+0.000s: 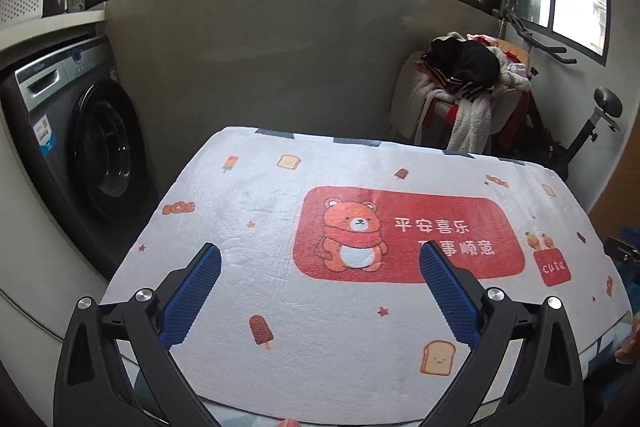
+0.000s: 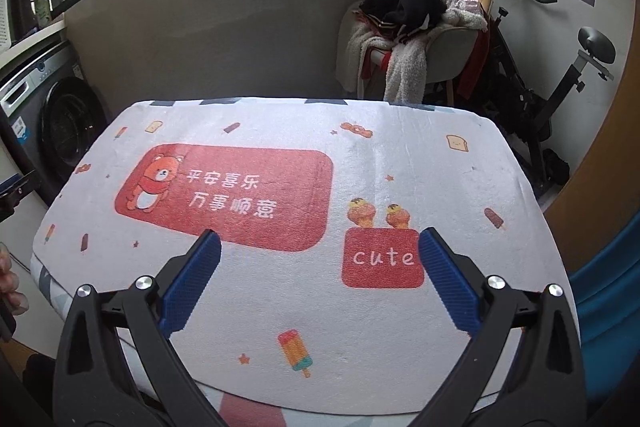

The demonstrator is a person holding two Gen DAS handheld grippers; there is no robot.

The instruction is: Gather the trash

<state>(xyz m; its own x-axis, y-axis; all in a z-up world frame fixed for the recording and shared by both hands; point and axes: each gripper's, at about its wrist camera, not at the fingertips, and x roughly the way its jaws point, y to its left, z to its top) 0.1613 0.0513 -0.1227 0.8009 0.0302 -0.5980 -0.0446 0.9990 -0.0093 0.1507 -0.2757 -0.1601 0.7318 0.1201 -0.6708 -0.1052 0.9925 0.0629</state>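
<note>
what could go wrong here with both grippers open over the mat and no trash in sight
1. No trash shows on the printed mat in either view, so the left gripper and right gripper may close on nothing or pinch the fuzzy mat itself.
2. The mat is loose fabric; fingers dragging across it could bunch or pull it.
3. The clothes pile on the chair behind could be mistaken for trash.

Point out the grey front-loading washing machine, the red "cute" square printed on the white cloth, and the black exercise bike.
Grey front-loading washing machine (image 1: 106,151): left wrist view, door.
Red "cute" square (image 2: 383,258): right wrist view, lettering.
Black exercise bike (image 2: 596,45): right wrist view, saddle.
</note>
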